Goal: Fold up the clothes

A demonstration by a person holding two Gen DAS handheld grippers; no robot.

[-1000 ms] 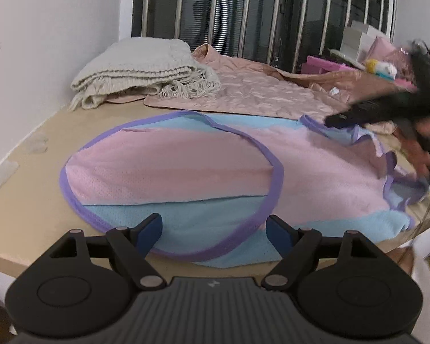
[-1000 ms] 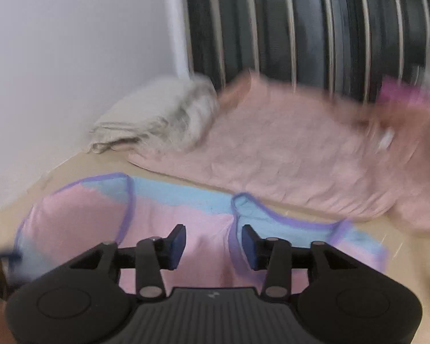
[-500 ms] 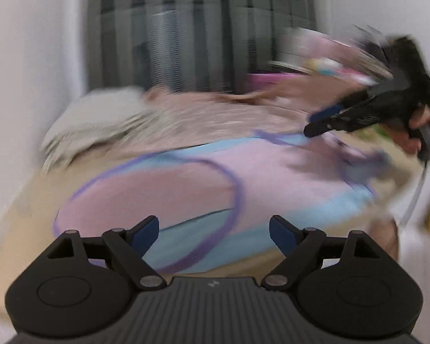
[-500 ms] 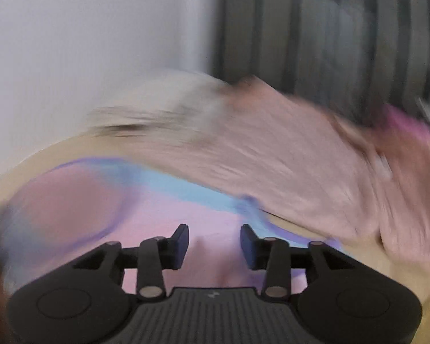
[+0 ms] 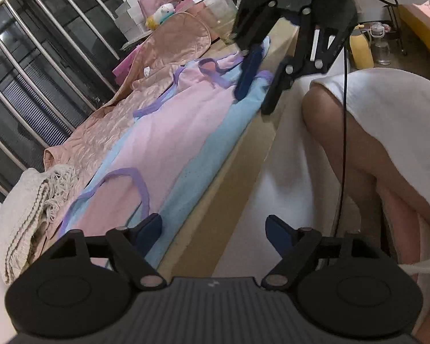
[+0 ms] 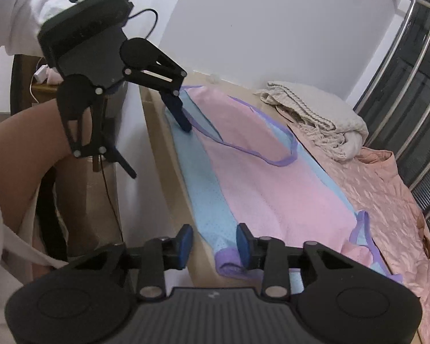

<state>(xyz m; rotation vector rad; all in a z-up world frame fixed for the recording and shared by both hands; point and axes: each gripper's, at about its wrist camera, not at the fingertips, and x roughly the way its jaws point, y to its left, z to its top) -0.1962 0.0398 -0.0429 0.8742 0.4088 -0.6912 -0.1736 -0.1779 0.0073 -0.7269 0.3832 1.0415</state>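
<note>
A pink and light-blue mesh garment [image 5: 169, 132] [image 6: 261, 177] with purple trim lies flat along the wooden table [image 5: 240, 149] [image 6: 163, 132]. My left gripper [image 5: 213, 230] [image 6: 157, 146] straddles the table's near edge at one end of the garment. One fingertip [image 6: 183, 120] rests over the blue border and the other hangs off the table; its jaws are closing with a wide gap. My right gripper [image 6: 214, 242] [image 5: 258, 91] is at the other end by the purple hem [image 6: 229, 263]. Its jaws are closing around the blue edge, pads apart from it.
A folded cream knit blanket [image 5: 23, 215] [image 6: 315, 109] and a pink quilted garment [image 5: 163, 54] [image 6: 387, 189] lie behind the garment, before metal window bars [image 5: 43, 43] [image 6: 415, 86]. A person's leg [image 5: 344, 132] [image 6: 23, 143] is beside the table. A yellow bottle [image 5: 361, 48] stands on the floor.
Both grippers have rolled sideways and swung to the table's near edge, one at each end of the garment. The garment lies as before.
</note>
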